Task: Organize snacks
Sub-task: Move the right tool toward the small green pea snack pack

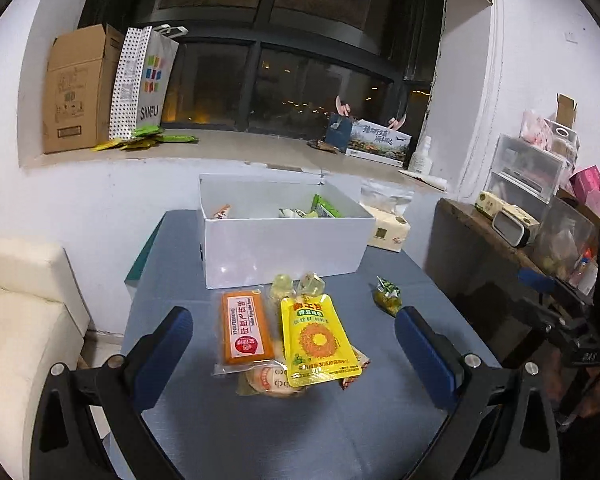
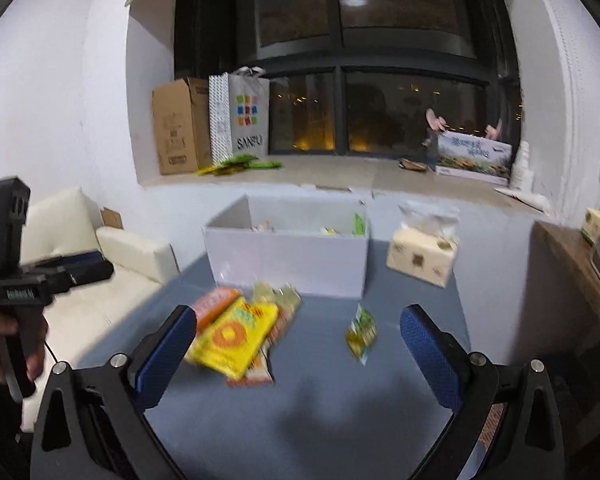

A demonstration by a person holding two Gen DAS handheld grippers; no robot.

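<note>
A pile of snacks lies on the blue table [image 1: 260,432]: an orange packet [image 1: 245,327], a yellow pouch [image 1: 318,340], two small clear packs [image 1: 298,284] and a round snack [image 1: 266,380] underneath. A small green packet [image 1: 388,295] lies apart to the right. A white box [image 1: 284,248] behind the pile holds a few snacks. My left gripper [image 1: 294,336] is open and empty, its fingers on either side of the pile. My right gripper [image 2: 296,340] is open and empty, with the yellow pouch [image 2: 236,338], the green packet [image 2: 362,334] and the white box [image 2: 292,262] in front of it.
A tissue pack [image 2: 422,256] stands right of the box. A cream sofa [image 1: 20,320] is left of the table, a wooden shelf [image 1: 488,224] with containers to the right. The windowsill [image 1: 220,152] holds a cardboard box, a paper bag and green packets.
</note>
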